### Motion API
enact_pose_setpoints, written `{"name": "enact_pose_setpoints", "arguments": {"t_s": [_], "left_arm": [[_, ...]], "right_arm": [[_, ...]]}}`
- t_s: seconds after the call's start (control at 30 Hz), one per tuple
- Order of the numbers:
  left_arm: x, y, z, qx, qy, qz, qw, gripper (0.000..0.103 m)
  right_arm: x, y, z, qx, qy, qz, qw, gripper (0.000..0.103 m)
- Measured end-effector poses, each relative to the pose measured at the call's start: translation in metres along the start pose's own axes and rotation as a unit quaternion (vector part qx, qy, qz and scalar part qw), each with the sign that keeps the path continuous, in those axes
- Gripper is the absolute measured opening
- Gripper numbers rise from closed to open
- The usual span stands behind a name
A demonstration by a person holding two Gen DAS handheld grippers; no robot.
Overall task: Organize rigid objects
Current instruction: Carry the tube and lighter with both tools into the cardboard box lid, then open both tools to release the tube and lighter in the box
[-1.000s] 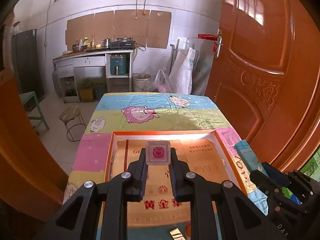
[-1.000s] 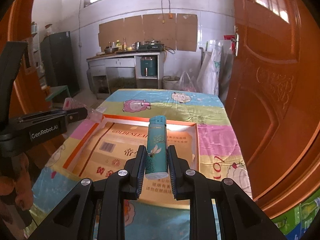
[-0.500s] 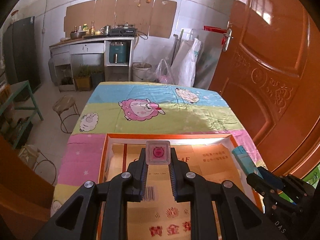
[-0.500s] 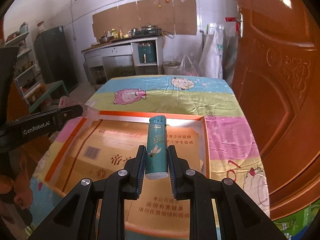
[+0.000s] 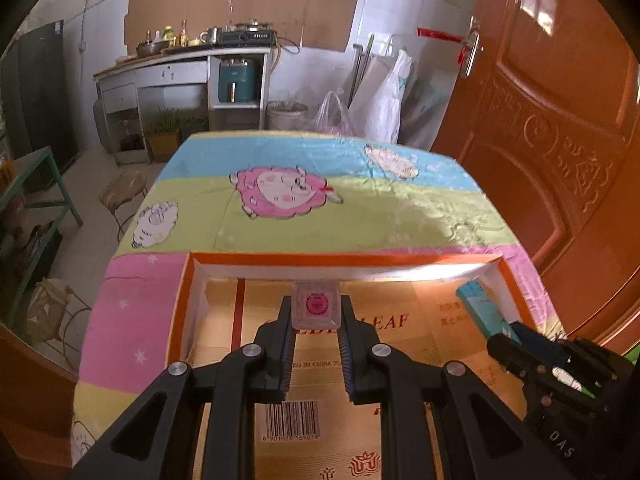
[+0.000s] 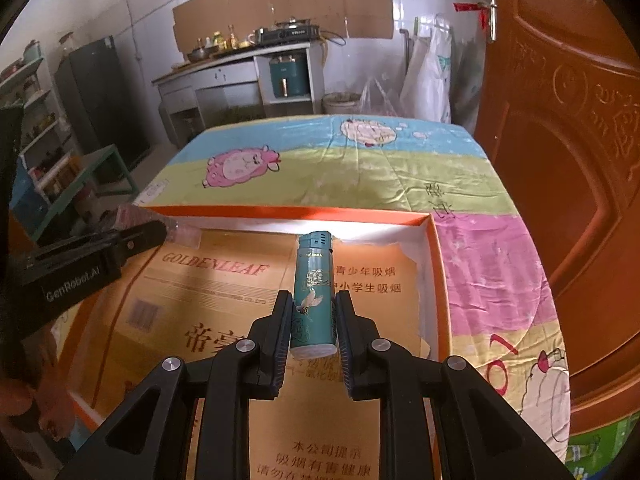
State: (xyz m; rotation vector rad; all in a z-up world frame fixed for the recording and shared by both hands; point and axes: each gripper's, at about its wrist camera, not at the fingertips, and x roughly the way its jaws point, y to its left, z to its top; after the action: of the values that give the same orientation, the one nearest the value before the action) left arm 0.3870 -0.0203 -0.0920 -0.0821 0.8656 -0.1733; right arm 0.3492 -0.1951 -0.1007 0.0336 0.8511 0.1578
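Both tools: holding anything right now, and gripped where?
Yes, both. The left tool is shut on a small clear case with a pink label, pinched by its two sides. The right tool is shut on a teal lighter, gripped on its lower body, cap end forward.

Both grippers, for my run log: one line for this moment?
left gripper: shut on clear box | right gripper: shut on lighter | both over tray

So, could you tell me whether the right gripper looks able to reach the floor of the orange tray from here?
Probably yes: the right gripper, shut on the teal lighter, hangs over the orange tray, with nothing between.
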Motion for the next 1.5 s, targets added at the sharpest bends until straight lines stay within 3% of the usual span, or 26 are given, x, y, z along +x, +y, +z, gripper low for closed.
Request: {"name": "enact_pose_setpoints", "arguments": {"t_s": [0.5, 1.03, 1.23, 1.33, 1.4, 1.47, 1.5], "left_arm": [[0.025, 0.007, -0.013, -0.011, 0.076, -0.008, 0.9970, 0.020], [0.034, 0.002, -0.009, 0.001, 0.089, 0.004, 0.9960, 0.020], [0.036, 0.002, -0.008, 0.006, 0.093, -0.001, 0.9957, 0.021], [0.036, 0.003, -0.007, 0.005, 0.092, -0.002, 0.9957, 0.021], [0.035, 0.002, -0.008, 0.006, 0.091, -0.005, 0.9959, 0.025], [0.034, -0.001, -0.008, 0.010, 0.090, -0.009, 0.9959, 0.042], [0.033, -0.002, -0.008, 0.014, 0.087, -0.011, 0.9960, 0.047]], "right_arm": [[0.022, -0.004, -0.006, 0.009, 0.039, -0.003, 0.999, 0.022], [0.032, -0.004, -0.005, 0.009, 0.057, -0.003, 0.998, 0.023], [0.033, -0.005, -0.005, 0.010, 0.061, -0.007, 0.998, 0.038], [0.032, -0.004, -0.006, 0.009, 0.060, -0.010, 0.998, 0.038], [0.030, -0.004, -0.008, 0.010, 0.060, -0.010, 0.998, 0.040], [0.029, -0.004, -0.008, 0.009, 0.060, -0.010, 0.998, 0.050], [0.028, -0.004, -0.010, 0.009, 0.059, -0.010, 0.998, 0.050]]}}
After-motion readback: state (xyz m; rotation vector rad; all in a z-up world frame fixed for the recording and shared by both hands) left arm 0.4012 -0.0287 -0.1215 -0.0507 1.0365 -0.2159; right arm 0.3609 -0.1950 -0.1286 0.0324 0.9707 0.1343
